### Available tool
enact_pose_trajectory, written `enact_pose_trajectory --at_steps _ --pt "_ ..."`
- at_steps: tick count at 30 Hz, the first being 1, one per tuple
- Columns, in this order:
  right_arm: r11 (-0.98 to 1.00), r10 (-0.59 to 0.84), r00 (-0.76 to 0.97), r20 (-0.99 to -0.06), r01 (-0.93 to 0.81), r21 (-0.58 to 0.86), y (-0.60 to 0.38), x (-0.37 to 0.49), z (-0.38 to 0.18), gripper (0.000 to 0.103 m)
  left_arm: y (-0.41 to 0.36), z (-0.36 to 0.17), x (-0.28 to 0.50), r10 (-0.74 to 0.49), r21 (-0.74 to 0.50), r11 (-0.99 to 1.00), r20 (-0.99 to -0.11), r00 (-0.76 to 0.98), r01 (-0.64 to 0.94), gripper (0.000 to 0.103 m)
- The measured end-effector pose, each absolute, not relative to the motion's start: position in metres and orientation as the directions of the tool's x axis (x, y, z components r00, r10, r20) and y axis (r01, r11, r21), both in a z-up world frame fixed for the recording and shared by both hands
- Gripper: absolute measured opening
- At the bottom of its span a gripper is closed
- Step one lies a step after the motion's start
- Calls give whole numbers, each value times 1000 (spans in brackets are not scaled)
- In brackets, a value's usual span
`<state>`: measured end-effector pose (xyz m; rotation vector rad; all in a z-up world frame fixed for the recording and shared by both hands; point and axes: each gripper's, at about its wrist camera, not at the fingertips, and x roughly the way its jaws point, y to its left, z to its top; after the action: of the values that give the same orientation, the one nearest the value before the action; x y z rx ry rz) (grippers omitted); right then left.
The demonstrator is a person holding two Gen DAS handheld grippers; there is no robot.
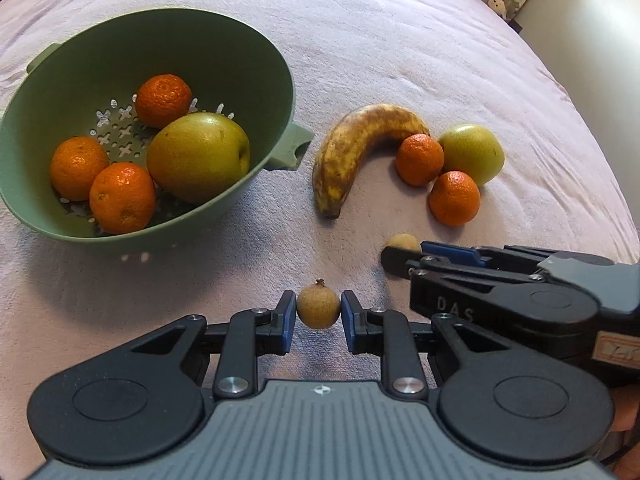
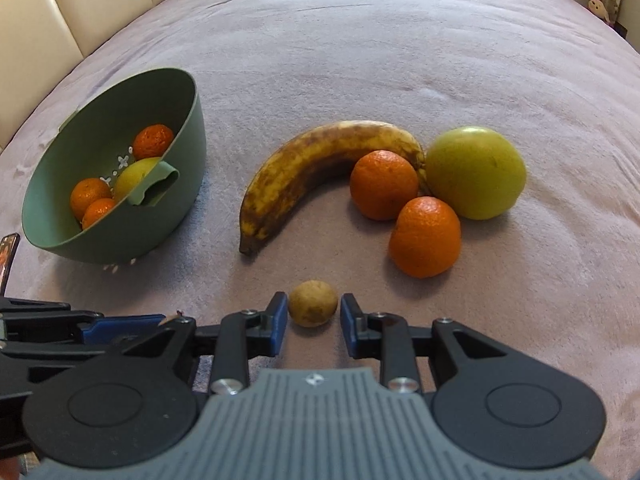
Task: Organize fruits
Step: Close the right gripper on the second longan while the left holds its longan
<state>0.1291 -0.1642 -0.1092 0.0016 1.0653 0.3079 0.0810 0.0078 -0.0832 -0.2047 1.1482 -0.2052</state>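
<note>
A: Where do the claws stand?

B: The left claw [image 1: 319,312] is pinched on a small brown longan [image 1: 318,307], both blue pads touching its sides. The right claw [image 2: 313,312] is drawn in on a second longan [image 2: 313,309]; pads at its sides, though on the right a sliver of gap may remain, I cannot tell.

A: And the rest of the fruit?

B: The green colander [image 1: 248,60] sits to the left on the pink bedspread [image 1: 400,40], holding three mandarins [image 1: 122,197] and an apple [image 1: 199,157]. Loose to its right lie a spotted banana [image 1: 352,148], two mandarins [image 1: 419,159] touching each other, and another apple [image 1: 476,150].

A: Room to move?

B: Bare cover between colander handle and banana, and wide bare cover behind. The bed edge curves away far right; a padded headboard [image 2: 60,8] stands beyond the colander.
</note>
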Motion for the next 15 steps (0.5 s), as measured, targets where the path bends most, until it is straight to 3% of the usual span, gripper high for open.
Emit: enact_pose_trajectory --at_steps 15 --pt "962 226 481 -847 -249 115 -156 124 -90 24 15 -44 69 -295 -294 953 -833 468 77 26"
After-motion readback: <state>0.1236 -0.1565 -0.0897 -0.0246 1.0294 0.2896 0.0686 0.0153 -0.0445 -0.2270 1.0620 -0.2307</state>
